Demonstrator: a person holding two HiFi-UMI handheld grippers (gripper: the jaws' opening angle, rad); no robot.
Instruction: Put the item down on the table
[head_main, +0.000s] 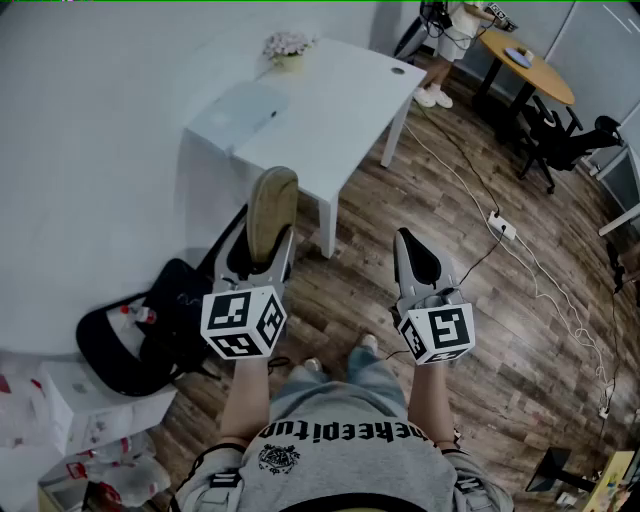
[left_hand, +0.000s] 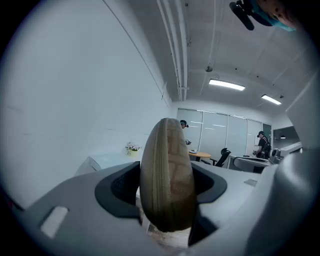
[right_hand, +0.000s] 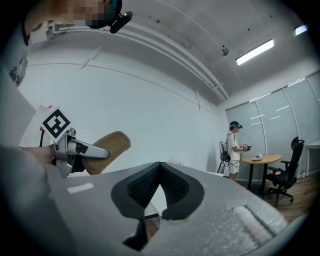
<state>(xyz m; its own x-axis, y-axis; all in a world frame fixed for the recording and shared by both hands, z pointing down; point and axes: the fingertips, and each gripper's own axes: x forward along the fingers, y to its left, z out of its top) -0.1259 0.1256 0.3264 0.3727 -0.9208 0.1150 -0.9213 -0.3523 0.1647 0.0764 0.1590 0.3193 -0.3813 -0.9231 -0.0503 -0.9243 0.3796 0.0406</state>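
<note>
Tan oval flat item (head_main: 271, 200) with ribbed edge: being held edge-up in the air, short of the white rectangular table (head_main: 340, 100) | left claw (head_main: 262, 255): clamping on its lower end | right claw (head_main: 408, 240): hanging alongside, jaws together, nothing between | progress: set-down not yet begun; approach and release are judged remaining.

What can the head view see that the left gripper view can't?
Only the head view shows the right gripper, shut and empty, and the power strip on the floor. Only the left gripper view shows the ceiling lights. Both show the left gripper clamping the tan item, the white table and the flowers.
</note>
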